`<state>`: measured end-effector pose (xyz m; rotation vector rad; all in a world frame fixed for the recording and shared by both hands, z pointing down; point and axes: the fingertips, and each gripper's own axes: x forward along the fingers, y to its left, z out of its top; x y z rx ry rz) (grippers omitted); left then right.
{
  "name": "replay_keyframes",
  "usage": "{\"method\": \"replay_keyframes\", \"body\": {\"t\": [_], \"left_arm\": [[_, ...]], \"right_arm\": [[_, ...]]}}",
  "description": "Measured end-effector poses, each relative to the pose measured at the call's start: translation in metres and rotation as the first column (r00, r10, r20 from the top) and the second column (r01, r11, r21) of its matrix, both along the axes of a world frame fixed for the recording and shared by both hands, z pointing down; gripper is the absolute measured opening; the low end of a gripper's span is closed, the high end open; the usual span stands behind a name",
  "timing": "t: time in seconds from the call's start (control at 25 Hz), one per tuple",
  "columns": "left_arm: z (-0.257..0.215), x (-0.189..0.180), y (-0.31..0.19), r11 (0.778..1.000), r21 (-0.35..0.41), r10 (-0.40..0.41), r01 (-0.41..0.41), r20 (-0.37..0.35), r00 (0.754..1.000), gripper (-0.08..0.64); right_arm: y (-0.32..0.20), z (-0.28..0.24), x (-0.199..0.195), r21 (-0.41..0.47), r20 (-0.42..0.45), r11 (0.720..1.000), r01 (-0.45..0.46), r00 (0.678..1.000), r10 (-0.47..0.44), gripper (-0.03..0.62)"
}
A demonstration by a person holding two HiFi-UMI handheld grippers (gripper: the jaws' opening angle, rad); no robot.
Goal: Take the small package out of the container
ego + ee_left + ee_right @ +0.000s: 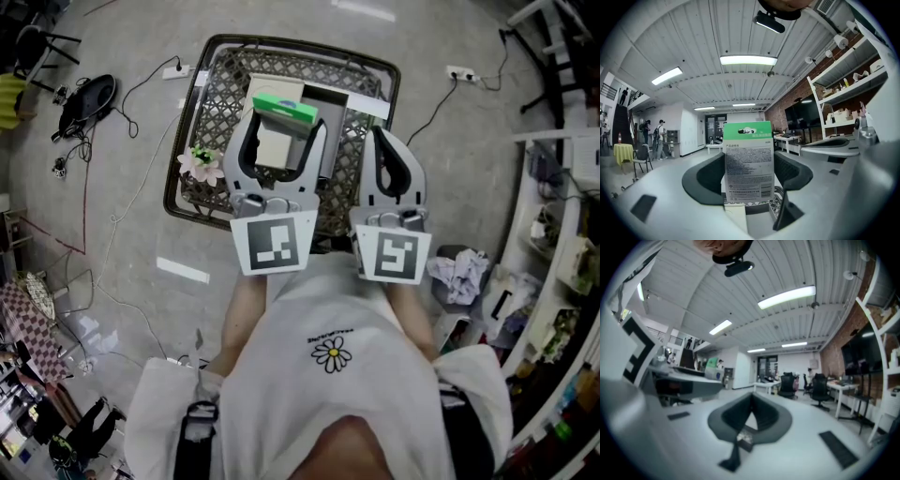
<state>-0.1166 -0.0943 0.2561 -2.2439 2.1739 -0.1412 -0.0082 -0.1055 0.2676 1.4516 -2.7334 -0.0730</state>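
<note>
**Left gripper pinching the carton, held above the basket**

The left gripper has its jaws closed onto the small package. The dark pads press its two narrow side edges, and the printed face stands upright, facing back toward the gripper's camera. The green-topped end rises past the jaw tips.

It looks like a thin card carton, so probably light and fairly stiff. A hard squeeze could buckle its faces, and the smooth print could slip. The side edges, low on the body, seem the right place to hold it.

Beyond and below the jaws lies the wire basket, with a bit of its mesh showing under the package. The package seems lifted clear of it.

Beside it, the right gripper has its jaws pressed together on nothing.
</note>
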Motion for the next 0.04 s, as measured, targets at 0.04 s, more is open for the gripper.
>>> {"method": "replay_keyframes", "body": {"t": [0.04], "left_arm": [[-0.0007, 0.0001, -0.0001, 1.000, 0.003, -0.001, 0.001, 0.016, 1.000, 0.336]], "right_arm": [[-0.0001, 0.0003, -0.0003, -0.001, -0.001, 1.000, 0.001, 1.000, -0.001, 0.031]]}}
